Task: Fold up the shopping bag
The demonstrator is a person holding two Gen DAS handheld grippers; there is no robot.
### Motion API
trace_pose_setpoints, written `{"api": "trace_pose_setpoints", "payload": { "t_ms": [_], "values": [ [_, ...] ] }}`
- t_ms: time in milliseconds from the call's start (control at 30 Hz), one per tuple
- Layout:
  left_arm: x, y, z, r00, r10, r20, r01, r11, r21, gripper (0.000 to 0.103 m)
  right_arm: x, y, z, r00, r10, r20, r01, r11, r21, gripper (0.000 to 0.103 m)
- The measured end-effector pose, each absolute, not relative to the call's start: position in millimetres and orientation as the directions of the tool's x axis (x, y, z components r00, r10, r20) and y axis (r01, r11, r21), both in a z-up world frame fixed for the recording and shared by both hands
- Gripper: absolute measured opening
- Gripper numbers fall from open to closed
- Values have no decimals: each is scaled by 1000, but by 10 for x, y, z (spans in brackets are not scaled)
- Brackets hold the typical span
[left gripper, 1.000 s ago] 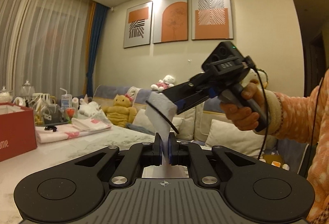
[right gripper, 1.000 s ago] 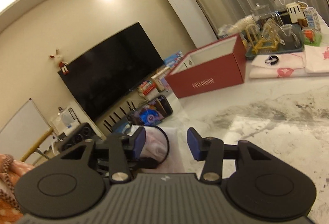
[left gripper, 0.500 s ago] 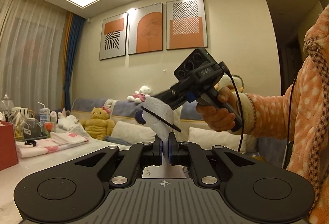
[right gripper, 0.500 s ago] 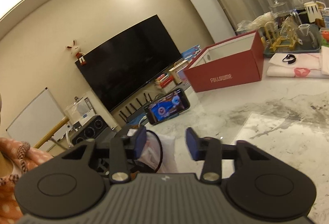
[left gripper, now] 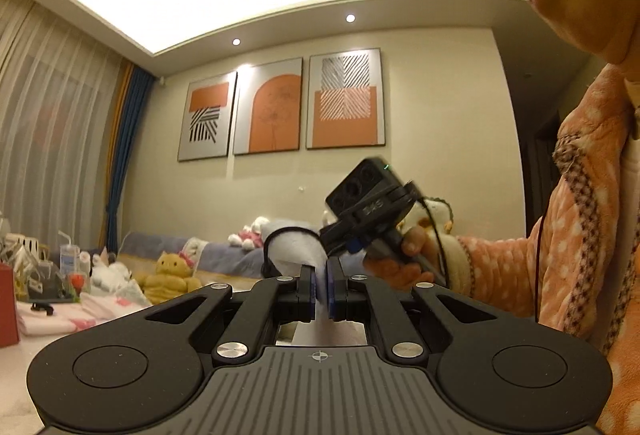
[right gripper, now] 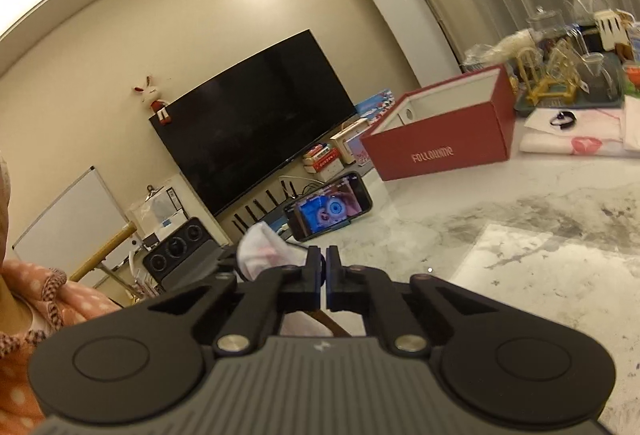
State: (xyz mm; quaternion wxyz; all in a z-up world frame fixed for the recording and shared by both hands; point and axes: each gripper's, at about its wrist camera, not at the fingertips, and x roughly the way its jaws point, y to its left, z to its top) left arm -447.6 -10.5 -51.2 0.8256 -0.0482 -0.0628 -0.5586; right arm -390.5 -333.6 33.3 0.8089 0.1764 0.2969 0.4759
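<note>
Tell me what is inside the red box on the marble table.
The red box stands open, without a lid. Only its white inner walls and a round hole in one of them show. Its near wall hides the bottom, so any contents cannot be told.

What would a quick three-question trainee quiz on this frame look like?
1. True or false: the left gripper is clamped on the white folded bag.
2. In the right wrist view, what stands propped on the marble table with its screen lit? A) a phone B) a laptop C) a tablet
3. Short answer: are the jaws of the right gripper open or shut?

Key: 1 true; 2 A; 3 shut.
</note>
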Motion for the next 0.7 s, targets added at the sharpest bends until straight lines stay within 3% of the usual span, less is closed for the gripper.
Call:
{"api": "trace_pose_setpoints", "payload": {
  "t_ms": [200,333,500,600,700],
  "values": [
    [-4398,0,-538,399,-886,234,916,393,-76,5,-3933,-3308,177,266,936,-230,-685,351,638,1],
    [-4349,5,-560,443,-867,227,897,430,-104,5,-3926,-3458,84,260,960,-105,-671,258,695,1],
    [-4269,-44,-571,510,-834,209,860,492,-138,5,-3950,-3381,57,260,959,-111,-679,263,686,2],
    [-4212,-68,-576,567,-803,184,823,544,-161,5,-3957,-3435,60,257,964,-69,-685,232,690,2],
    [-4119,8,-635,553,-806,213,829,506,-238,5,-4005,-3395,102,251,966,-64,-712,229,664,2]
  ]
}}
